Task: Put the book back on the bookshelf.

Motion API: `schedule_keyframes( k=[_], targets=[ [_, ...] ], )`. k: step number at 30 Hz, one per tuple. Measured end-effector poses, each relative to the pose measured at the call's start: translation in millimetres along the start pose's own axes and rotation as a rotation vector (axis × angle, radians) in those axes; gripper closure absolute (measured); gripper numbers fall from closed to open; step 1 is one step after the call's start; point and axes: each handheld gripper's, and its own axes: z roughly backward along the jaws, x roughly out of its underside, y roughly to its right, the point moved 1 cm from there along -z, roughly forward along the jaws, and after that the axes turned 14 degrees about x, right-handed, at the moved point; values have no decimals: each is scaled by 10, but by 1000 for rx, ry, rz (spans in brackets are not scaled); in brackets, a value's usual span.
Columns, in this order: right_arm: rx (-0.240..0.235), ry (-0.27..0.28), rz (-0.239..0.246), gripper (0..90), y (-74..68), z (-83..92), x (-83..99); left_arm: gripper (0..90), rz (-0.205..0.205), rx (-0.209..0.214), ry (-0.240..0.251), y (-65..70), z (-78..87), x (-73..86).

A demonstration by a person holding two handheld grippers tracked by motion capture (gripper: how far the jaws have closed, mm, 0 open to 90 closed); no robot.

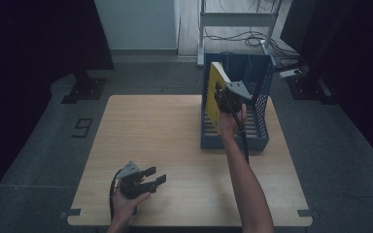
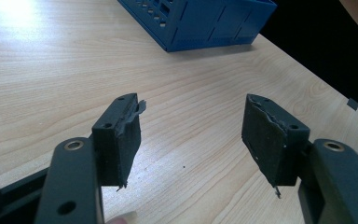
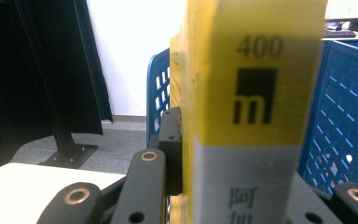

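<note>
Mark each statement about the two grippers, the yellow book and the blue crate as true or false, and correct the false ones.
1. The right gripper grips a yellow book. True.
2. The left gripper holds a pen. False: its jaws stand open with nothing between them.
3. The blue crate sits on the floor. False: it stands on the wooden table.
4. The book's spine shows the number 400. True.

Table [image 1: 175,145]: light wood, centre of frame.
Metal frame [image 1: 238,19]: top centre, cables [image 1: 252,36] beneath it.
Floor marker [image 1: 82,127]: left of table.
</note>
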Motion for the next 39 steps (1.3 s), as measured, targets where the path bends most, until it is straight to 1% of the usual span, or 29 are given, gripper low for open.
schedule_keyframes(
  k=[6,11,13,20,23,26,29,34,39],
  targets=[
    [0,-3,2,737,-28,-46,7,374,2,-1,0,-8,1,5],
    [6,-1,-21,737,-27,-93,7,374,-2,4,-2,-7,0,6],
    [10,2,-23,737,-29,-111,10,374,-1,4,-3,-12,1,6],
    [16,-5,-8,737,-60,-173,35,373,3,0,-4,-26,3,11],
    [23,-3,10,737,-113,-205,72,373,2,-1,-5,-28,5,13],
    [26,4,47,736,-175,-227,112,373,4,-2,-7,-34,3,21],
    [26,-8,41,736,-190,-250,150,373,4,-2,-8,-34,7,22],
    [30,-20,52,736,-205,-285,214,373,6,-4,-4,-39,19,24],
    [32,-38,48,736,-197,-321,282,373,7,-7,-3,-47,24,25]
  ],
)
